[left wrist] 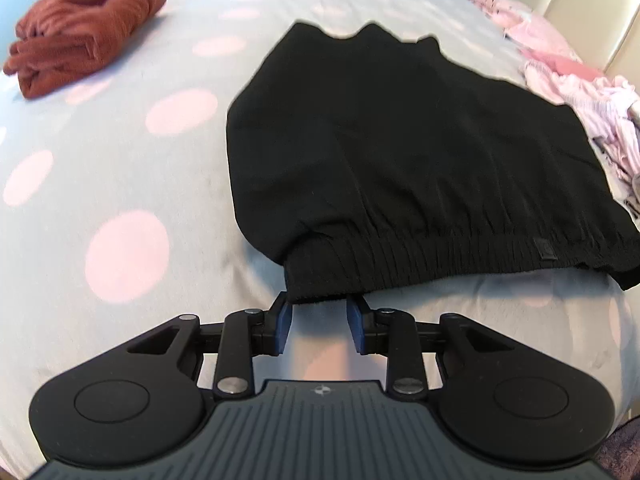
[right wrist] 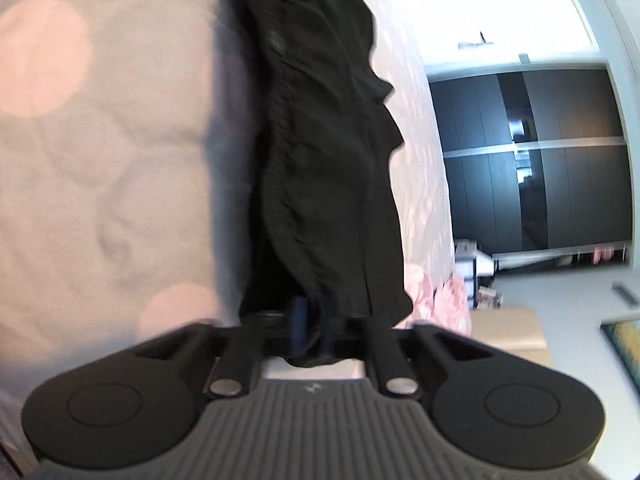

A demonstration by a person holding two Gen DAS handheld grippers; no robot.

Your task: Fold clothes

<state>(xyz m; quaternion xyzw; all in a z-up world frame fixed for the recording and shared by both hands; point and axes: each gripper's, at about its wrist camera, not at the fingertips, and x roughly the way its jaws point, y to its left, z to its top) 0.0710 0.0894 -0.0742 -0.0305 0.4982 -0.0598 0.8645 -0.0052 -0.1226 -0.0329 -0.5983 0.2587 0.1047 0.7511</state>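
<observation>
Left tool [left wrist: 319, 307]: jaws apart, straddling the near-left corner of the black shorts' [left wrist: 400, 152] waistband, not clamped yet. Right tool [right wrist: 316, 316]: closed on bunched waistband fabric. Shorts lie flat mid-bed [left wrist: 120, 168], waistband toward the near edge. Looks light, limp, a bit slick; the elastic band is the firmest grip point. Red sweater [left wrist: 84, 36] far-left corner, pink clothes [left wrist: 576, 92] right edge.

Your right gripper [right wrist: 316, 320] fingertips: buried in black gathered-fabric garment [right wrist: 320, 140] | garment blurred, cut off at 12 o'clock
</observation>
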